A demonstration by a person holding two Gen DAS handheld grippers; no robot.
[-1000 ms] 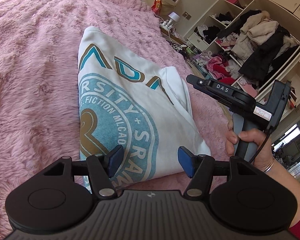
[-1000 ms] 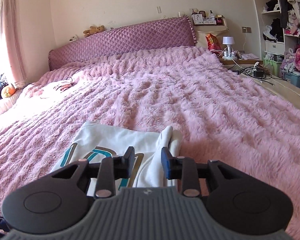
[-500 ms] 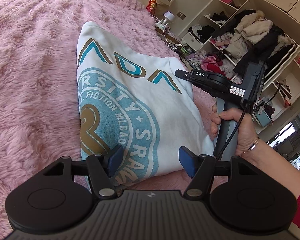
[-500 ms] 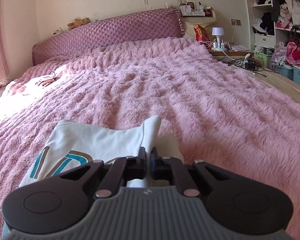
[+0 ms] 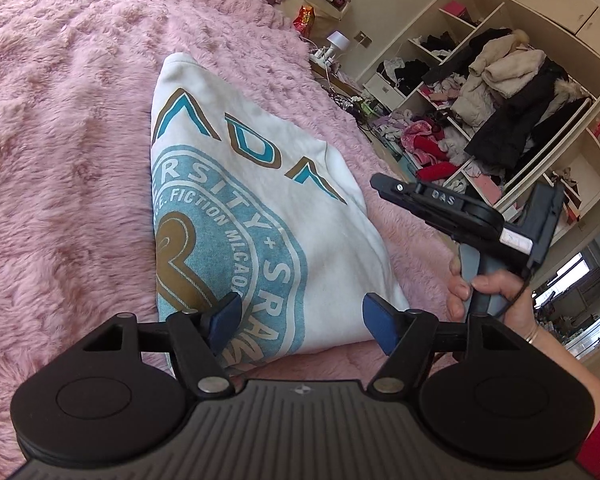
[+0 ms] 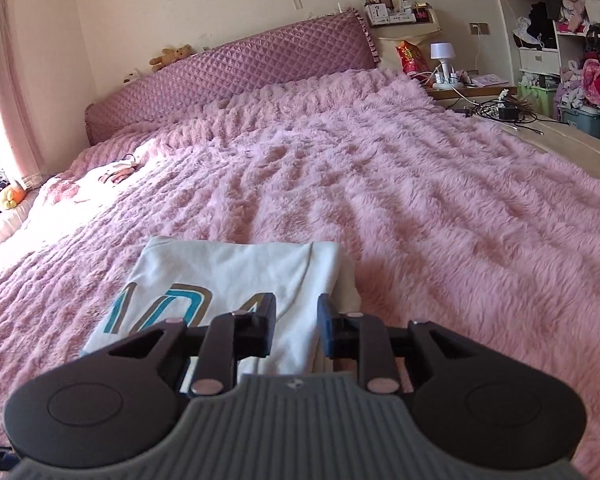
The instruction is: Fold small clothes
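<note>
Two wrist fisheyes low over one bed, looking along their own fingers

The left wrist view sits close above the folded white shirt (image 5: 260,208) on the pink blanket (image 5: 60,160), angled down and facing toward the open wardrobe shelves (image 5: 500,92); the right gripper (image 5: 384,184) shows at its right. The right wrist view looks up the bed to the quilted headboard (image 6: 240,68). Both views share the shirt, the blanket and the bedside lamp (image 6: 442,54).

Open pink blanket (image 6: 420,208) beyond folded shirt (image 6: 228,268)
</note>
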